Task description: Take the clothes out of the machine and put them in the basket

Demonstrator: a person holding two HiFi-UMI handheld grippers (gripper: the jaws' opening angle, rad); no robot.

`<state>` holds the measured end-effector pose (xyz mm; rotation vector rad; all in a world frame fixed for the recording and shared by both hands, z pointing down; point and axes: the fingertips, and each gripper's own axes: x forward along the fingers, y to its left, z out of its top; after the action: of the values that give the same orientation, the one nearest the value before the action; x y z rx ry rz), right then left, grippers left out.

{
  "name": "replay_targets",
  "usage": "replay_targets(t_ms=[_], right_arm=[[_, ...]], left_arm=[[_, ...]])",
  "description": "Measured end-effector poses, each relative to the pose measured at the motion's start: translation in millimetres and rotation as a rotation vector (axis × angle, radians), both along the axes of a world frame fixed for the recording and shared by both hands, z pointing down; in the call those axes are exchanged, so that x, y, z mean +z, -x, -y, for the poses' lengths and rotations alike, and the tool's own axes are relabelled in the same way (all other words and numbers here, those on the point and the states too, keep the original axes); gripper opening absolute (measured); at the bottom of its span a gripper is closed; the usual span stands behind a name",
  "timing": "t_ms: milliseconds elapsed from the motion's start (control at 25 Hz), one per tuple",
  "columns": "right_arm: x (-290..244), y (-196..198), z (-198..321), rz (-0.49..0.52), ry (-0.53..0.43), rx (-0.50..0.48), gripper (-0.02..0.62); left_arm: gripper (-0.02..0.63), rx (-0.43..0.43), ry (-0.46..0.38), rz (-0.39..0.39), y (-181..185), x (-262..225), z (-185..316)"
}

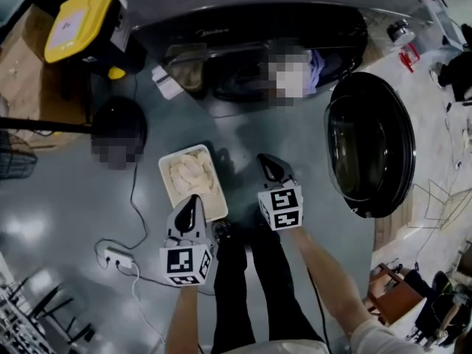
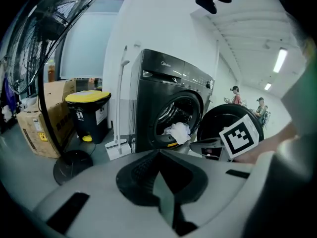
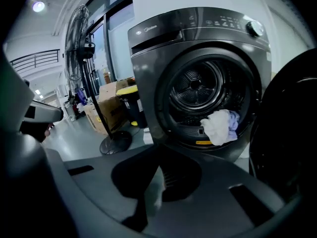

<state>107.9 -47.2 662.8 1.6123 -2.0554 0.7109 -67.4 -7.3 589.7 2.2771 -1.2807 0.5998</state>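
Note:
The dark front-loading washing machine [image 1: 251, 21] [image 2: 163, 98] [image 3: 198, 43] stands with its round door [image 1: 369, 142] [image 3: 290, 133] swung open to the right. A white and pale purple bundle of clothes [image 2: 178, 131] [image 3: 219, 125] hangs over the drum's lower lip. On the floor in front sits a white basket [image 1: 163, 177] holding pale clothes [image 1: 188, 174]. My left gripper [image 1: 192, 203] [image 2: 159, 155] is over the basket's near right corner, shut and holding nothing. My right gripper [image 1: 269, 167] [image 3: 159, 152] is shut and empty, out in front of the drum opening, apart from the clothes.
A standing fan's round base [image 1: 118, 124] and a yellow-lidded bin [image 1: 77, 21] stand left of the machine, beside cardboard boxes [image 2: 42, 128]. A white power strip [image 1: 118, 257] with its cable lies on the floor near left. The person's legs [image 1: 251, 271] are below the grippers.

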Motion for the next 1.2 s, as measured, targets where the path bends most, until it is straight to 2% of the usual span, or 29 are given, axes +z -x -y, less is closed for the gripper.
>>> replay_targets(t_ms=[200,400,600,800,840,920,960,1080,1200], right_arm=[[3,-65,-6,-0.027,-0.007,0.11,0.025],[-6,-111,-11,-0.032,-0.028,0.201,0.026],[-8,-140,-13,-0.032,-0.038,0.247,0.026],[-3,-152,-11,0.001,-0.043,0.252,0.028],[-3,-152,-11,0.016,-0.044,0.247,0.06],[1,-151,-11,0.038,-0.041,0.236,0.231],[4,-150,-11,0.042,-0.036,0.23,0.286],[10,-150,-9,0.045,-0.034,0.231,0.358],[17,-153,-4,0.033,-0.031,0.242,0.395]], left_arm=[[0.018,0.05,-0.007,-0.001,-33,2,14],[0.018,0.1,-0.008,-0.015,-69,3,24],[0.018,0.137,-0.012,-0.027,-101,3,36],[0.018,0.169,-0.018,-0.036,-122,8,46],[0.018,0.174,-0.017,-0.036,-125,8,47],[0.018,0.182,-0.015,-0.033,-127,9,47],[0.018,0.183,-0.015,-0.032,-128,9,48],[0.018,0.184,-0.017,-0.034,-129,10,51],[0.018,0.19,-0.009,-0.034,-129,15,51]])
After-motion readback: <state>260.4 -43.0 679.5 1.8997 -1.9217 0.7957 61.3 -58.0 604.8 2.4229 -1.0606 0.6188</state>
